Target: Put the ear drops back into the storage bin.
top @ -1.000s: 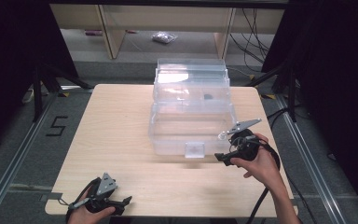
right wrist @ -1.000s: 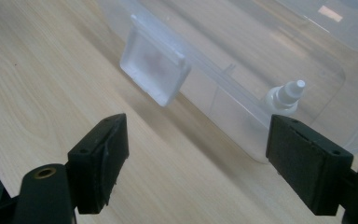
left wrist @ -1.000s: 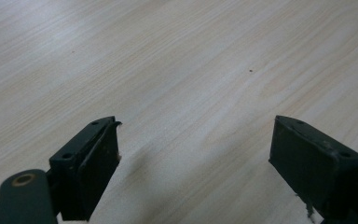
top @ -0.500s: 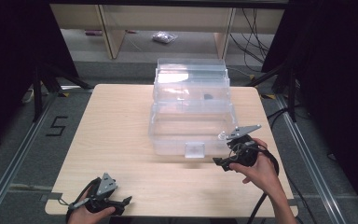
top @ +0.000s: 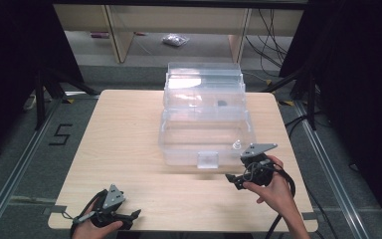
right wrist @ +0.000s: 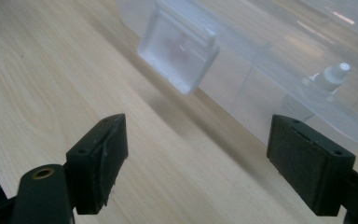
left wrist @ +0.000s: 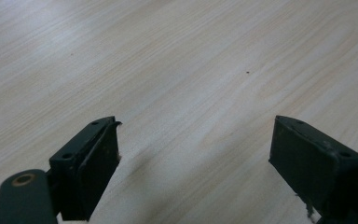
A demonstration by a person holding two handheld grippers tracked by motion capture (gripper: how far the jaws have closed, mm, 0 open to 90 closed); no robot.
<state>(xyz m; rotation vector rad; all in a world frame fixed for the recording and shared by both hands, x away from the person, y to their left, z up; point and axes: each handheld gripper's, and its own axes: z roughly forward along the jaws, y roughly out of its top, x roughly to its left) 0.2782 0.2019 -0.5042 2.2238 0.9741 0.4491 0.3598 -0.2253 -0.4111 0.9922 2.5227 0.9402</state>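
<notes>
A clear plastic storage box (top: 206,130) stands open mid-table, its lid (top: 204,82) raised at the back. A white latch tab (top: 208,159) hangs on its front wall, also seen close in the right gripper view as latch tab (right wrist: 179,44). A small white bottle (top: 237,145) stands inside the front right corner, bottle (right wrist: 331,74). My right gripper (top: 235,180) is open, low over the table just right of the latch, jaws wide with nothing between. My left gripper (top: 132,215) rests open at the table's front left edge, over bare wood.
The wooden table (top: 124,134) has bare surface to the left and front of the box. A small dark object (top: 221,103) lies in the box's rear part. Beyond the table are shelf legs, cables and a bag (top: 174,40) on the floor.
The right gripper has dropped and moved toward the person, away from the box's right front corner, to a spot nearer the table front. The left gripper has stayed put.
</notes>
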